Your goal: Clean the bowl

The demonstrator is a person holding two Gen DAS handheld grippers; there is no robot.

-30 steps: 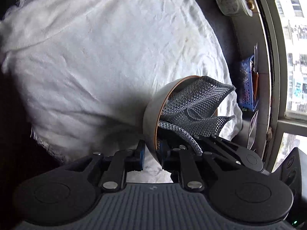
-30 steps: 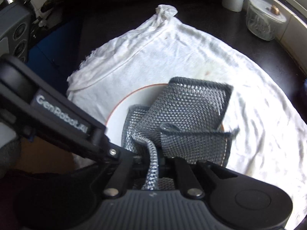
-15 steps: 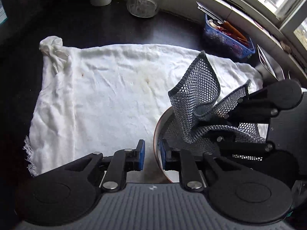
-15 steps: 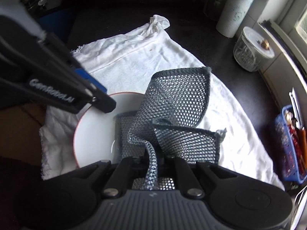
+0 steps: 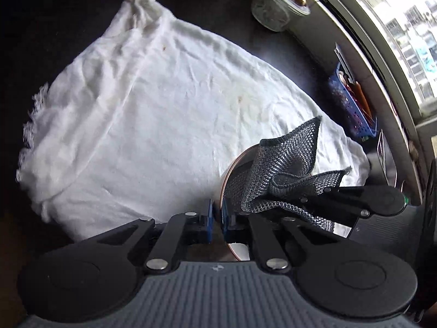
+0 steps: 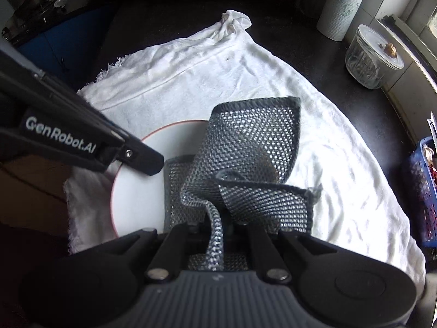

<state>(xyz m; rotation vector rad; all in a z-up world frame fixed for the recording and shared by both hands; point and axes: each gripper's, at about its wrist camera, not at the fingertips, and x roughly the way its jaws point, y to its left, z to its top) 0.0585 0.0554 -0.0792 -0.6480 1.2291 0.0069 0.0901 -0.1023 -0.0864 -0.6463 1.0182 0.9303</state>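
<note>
Bowl (image 6: 136, 191) rim pinched in my left gripper (image 5: 215, 218); my right gripper (image 6: 215, 232) clamps grey mesh cloth (image 6: 251, 158) inside it, above white towel (image 6: 341, 164)

Bowl (image 6: 136, 191) on towel (image 6: 218, 76) spread over bench (image 6: 314, 54), mesh cloth (image 6: 245, 164) in bowl, jar (image 6: 368, 57) and paper roll (image 6: 341, 5) behind towel, basket (image 6: 420, 191) at right

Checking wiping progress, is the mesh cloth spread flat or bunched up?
Bunched up. The mesh cloth is folded over itself, pinched in the right tool, standing partly above the bowl.
</note>
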